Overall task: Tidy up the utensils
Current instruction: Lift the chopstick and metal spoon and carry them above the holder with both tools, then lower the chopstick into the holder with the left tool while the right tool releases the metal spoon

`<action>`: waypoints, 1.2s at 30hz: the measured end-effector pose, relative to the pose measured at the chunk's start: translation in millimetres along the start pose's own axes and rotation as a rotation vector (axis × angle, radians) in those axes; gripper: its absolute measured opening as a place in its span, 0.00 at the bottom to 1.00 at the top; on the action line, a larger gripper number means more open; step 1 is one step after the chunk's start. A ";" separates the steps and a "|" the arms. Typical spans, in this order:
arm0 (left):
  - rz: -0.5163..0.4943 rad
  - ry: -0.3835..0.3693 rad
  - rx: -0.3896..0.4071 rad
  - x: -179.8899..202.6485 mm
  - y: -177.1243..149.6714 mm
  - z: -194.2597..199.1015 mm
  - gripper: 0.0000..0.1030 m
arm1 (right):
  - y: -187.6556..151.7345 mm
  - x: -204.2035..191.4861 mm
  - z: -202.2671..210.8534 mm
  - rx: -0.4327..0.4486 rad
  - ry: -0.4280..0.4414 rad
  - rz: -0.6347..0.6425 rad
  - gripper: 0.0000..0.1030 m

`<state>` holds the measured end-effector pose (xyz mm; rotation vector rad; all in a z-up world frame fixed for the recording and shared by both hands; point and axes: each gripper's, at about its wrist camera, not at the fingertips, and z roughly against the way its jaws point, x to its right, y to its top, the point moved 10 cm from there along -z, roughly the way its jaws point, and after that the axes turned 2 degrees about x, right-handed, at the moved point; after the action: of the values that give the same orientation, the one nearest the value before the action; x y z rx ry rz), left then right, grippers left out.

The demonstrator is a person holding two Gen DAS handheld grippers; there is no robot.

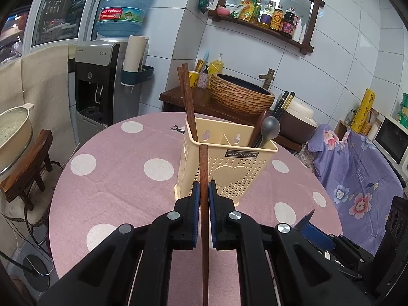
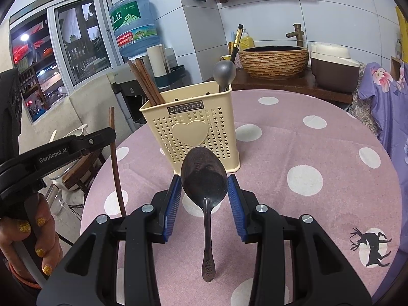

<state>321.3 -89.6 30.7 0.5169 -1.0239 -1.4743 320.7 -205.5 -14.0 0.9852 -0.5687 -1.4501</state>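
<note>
In the left wrist view, the left gripper has its fingers pressed narrow on a single wooden chopstick, which stands nearly upright between the blue pads, its top end just below the near rim of the cream utensil holder. The holder stands on the pink dotted worktop; wooden chopsticks lean in its left compartment, while a grey spoon and dark-handled utensils stand in the right one. At the lower right edge part of the right gripper shows. In the right wrist view, the right gripper holds a metal spoon by the sides of its bowl — the fingers stand partway open at the bowl's width, and the patterned handle hangs down toward the camera above the worktop. The holder stands just beyond the spoon, with chopsticks in its left compartment and the grey spoon at its far right corner. At the left a hand grips the left gripper's handle, and its chopstick stands upright beside the worktop's left edge.
</note>
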 end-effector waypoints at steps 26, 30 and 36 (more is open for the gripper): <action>0.017 -0.066 0.323 21.5 191.6 65.1 0.07 | 206.1 -45.9 22.3 0.330 0.016 0.096 0.37; 0.034 -0.013 0.374 17.5 211.9 46.7 0.07 | 226.3 -47.6 -1.6 0.360 -0.018 0.098 0.37; 0.066 0.046 0.359 0.6 186.6 -3.2 0.07 | 205.8 -34.2 -49.5 0.347 -0.082 0.122 0.37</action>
<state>428.0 -73.3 183.0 0.7609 -1.2652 -1.2193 471.5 -192.7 137.9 1.1418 -0.9477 -1.3120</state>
